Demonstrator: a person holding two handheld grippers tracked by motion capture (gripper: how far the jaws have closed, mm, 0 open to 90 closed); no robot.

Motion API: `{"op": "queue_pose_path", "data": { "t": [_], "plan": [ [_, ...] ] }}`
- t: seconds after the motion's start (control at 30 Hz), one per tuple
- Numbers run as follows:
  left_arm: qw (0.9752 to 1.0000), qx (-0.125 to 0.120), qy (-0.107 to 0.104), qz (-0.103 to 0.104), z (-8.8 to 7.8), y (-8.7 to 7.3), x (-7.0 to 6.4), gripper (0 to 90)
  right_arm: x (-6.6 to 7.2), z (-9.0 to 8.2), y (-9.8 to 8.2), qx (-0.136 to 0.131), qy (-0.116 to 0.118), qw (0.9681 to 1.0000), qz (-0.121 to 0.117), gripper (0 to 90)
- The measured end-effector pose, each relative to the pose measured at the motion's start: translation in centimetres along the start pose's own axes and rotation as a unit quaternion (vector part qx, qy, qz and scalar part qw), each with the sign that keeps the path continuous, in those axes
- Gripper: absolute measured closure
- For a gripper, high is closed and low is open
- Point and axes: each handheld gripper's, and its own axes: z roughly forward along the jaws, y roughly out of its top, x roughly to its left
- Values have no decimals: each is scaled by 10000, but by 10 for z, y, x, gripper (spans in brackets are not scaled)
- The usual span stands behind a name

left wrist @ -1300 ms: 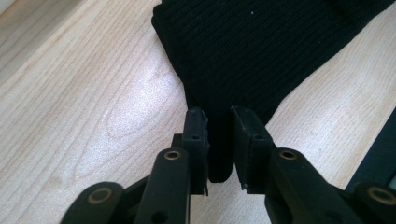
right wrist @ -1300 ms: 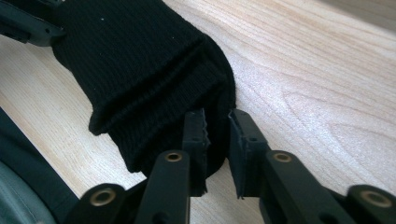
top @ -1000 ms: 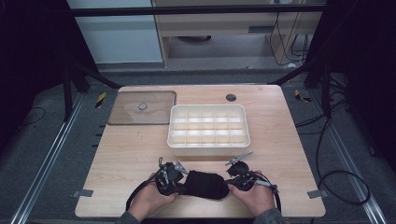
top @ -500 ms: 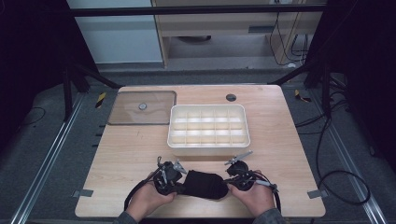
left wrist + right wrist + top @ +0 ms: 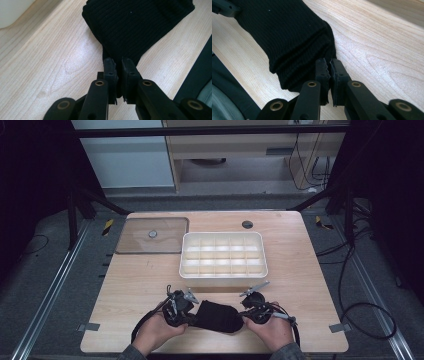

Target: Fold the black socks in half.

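Nothing has shifted; black knit cloth [image 5: 216, 316] hides both pinches.

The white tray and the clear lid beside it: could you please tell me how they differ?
The white tray is opaque, deep and split into small compartments; the clear lid is see-through, brownish, flat and undivided, with a small round knob at its middle. The tray sits at the table's middle, the lid toward its far left corner. Both are rounded rectangles on the wooden table.

Divided tray [image 5: 223, 276] at centre of table [image 5: 310, 285]; flat lid [image 5: 135, 242] to its upper left. Folded cloth [image 5: 216, 316] at lower centre, between left tool [image 5: 186, 312] and right tool [image 5: 247, 315].
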Motion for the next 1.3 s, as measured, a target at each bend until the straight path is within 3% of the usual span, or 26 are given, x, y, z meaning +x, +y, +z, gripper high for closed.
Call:
{"op": "queue_pose_path", "data": {
  "t": [0.53,0.9,1.3],
  "plan": [
    [10000,-82,-15,19,-6,6,0,831,0,-1,3,-18,63,10000,32,857],
    [9996,-61,9,279,-16,20,-7,831,2,1,9,-16,138,9999,34,858],
    [9991,-165,-44,392,-20,26,-12,831,12,10,10,5,225,9997,9,858]
  ]
}}
